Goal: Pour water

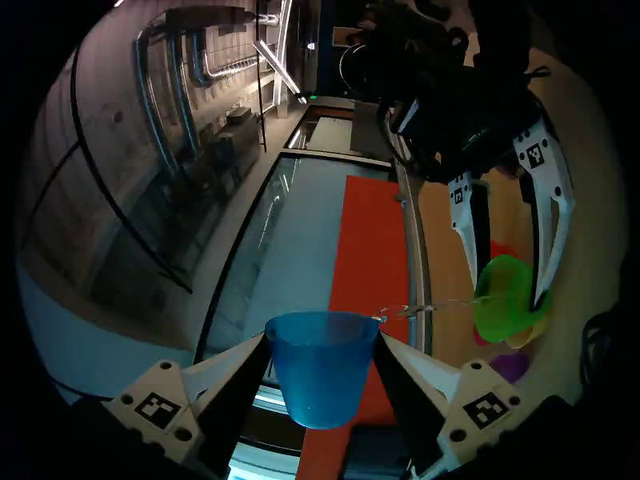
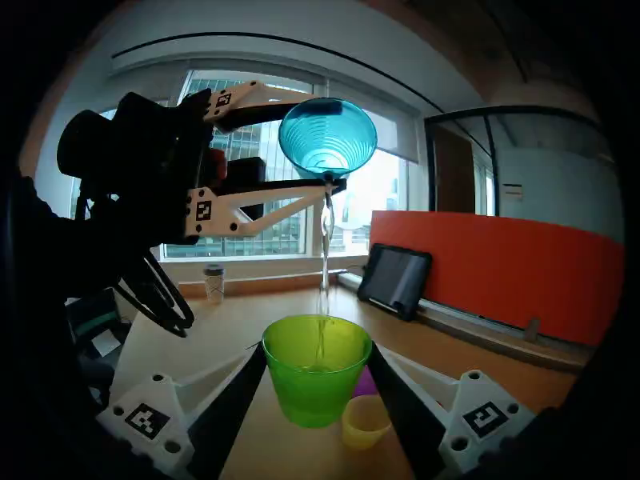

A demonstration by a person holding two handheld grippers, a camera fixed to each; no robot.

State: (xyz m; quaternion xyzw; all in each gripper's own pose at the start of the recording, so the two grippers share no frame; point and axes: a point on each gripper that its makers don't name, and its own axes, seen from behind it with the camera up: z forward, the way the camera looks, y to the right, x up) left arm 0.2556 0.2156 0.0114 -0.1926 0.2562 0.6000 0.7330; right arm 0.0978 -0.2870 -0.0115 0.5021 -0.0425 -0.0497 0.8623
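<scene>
A blue cup (image 1: 322, 368) sits between the fingers of my left gripper (image 1: 322, 376), which is shut on it. The cup is tipped, and a thin stream of water (image 1: 424, 306) runs from its rim into a green cup (image 1: 506, 298). My right gripper (image 2: 318, 384) is shut on that green cup (image 2: 317, 378) and holds it upright. In the right gripper view the blue cup (image 2: 328, 138) hangs tilted above, held by the left gripper (image 2: 300, 148), and the water (image 2: 324, 264) falls straight down into the green cup.
A yellow cup (image 2: 366, 420) and a purple cup (image 2: 366, 384) stand on the wooden table (image 2: 248, 320) just below the green cup. A tablet (image 2: 394, 280) leans against an orange partition (image 2: 512, 264). A small jar (image 2: 214, 282) sits by the window.
</scene>
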